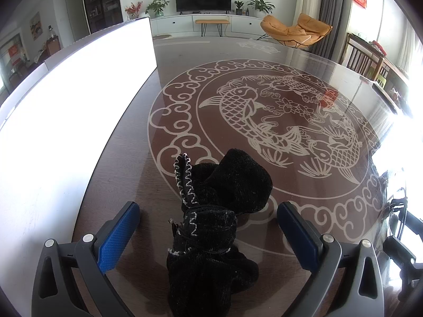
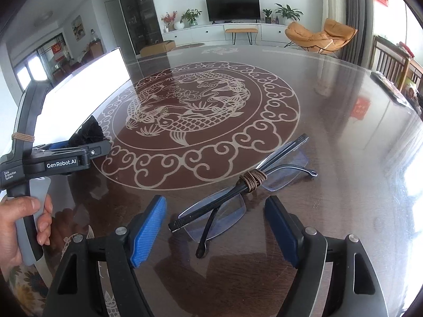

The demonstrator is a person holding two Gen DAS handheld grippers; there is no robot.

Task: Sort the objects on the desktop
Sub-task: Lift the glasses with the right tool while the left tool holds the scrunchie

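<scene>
A black velvet drawstring pouch (image 1: 219,211) lies on the dark glass table between the blue pads of my left gripper (image 1: 208,227), which is open around it without touching. The pouch also shows in the right wrist view (image 2: 88,133) beside the left gripper's body (image 2: 60,161). Folded rimless glasses (image 2: 238,198) with a brown cord wound round the arms lie on the table just ahead of my right gripper (image 2: 215,227), which is open; one temple tip lies between its fingers.
A large white board (image 1: 66,121) stands on the table along the left, also in the right wrist view (image 2: 79,97). The table top (image 1: 264,111) bears a round fish pattern. Wooden chairs (image 2: 391,60) stand at the far right edge.
</scene>
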